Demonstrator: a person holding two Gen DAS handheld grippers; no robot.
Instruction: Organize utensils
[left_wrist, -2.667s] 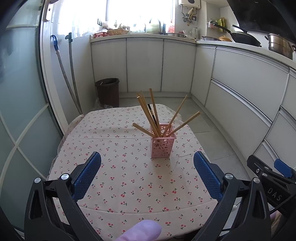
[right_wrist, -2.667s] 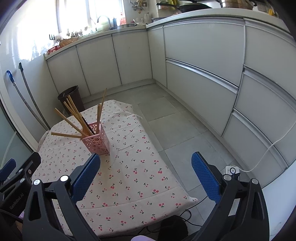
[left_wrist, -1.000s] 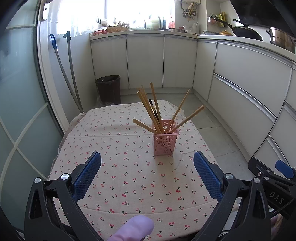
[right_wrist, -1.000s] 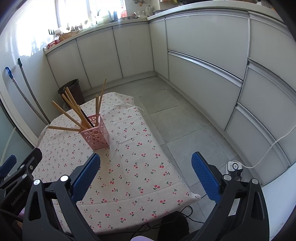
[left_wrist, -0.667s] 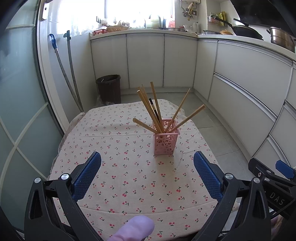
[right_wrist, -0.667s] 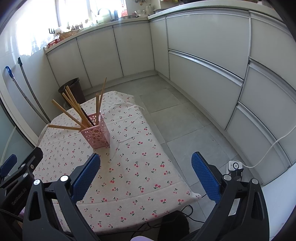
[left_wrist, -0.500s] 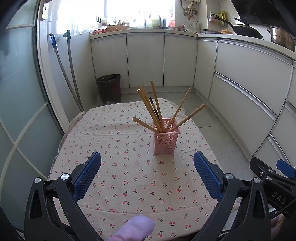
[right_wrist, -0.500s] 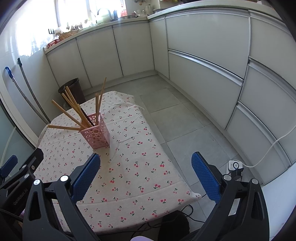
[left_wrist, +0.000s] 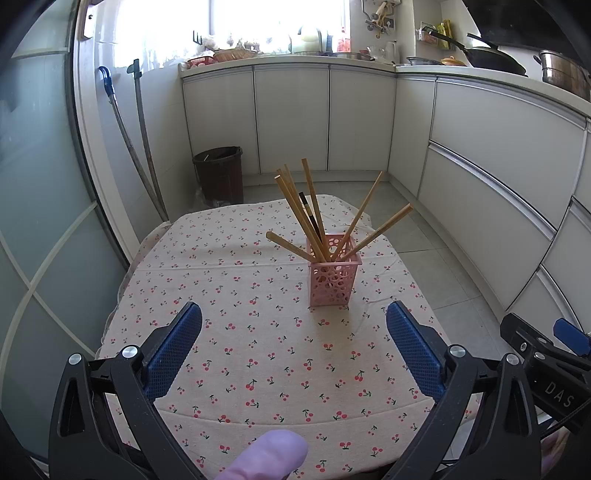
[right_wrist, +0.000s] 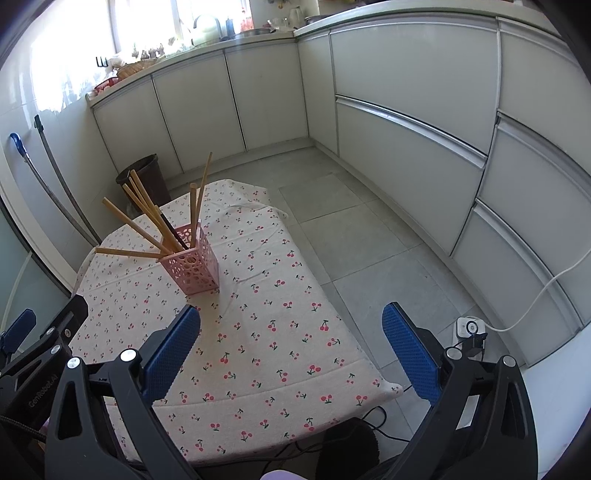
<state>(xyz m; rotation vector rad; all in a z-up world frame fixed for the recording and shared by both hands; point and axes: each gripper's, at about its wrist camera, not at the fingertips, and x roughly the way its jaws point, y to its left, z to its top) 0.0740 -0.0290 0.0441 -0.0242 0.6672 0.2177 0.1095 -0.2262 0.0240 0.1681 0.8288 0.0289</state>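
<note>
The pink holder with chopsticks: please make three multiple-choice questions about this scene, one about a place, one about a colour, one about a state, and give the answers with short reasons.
1. Where do the chopsticks stand?
A. flat on the cloth
B. inside the pink holder
C. in the dark bin by the cabinets

2. What colour are the pads on the gripper fingers?
A. blue
B. red
C. yellow

3. What is the state of the left gripper and the right gripper?
A. both shut on a chopstick
B. left open, right shut on the holder
C. both open and holding nothing

Answers:
1. B, the sticks fan out of the holder's top while the cherry-print tablecloth around it carries no loose stick.
2. A, both wrist views show blue textured pads.
3. C, in each view the fingers stand wide apart with only cloth or floor between them.
</note>
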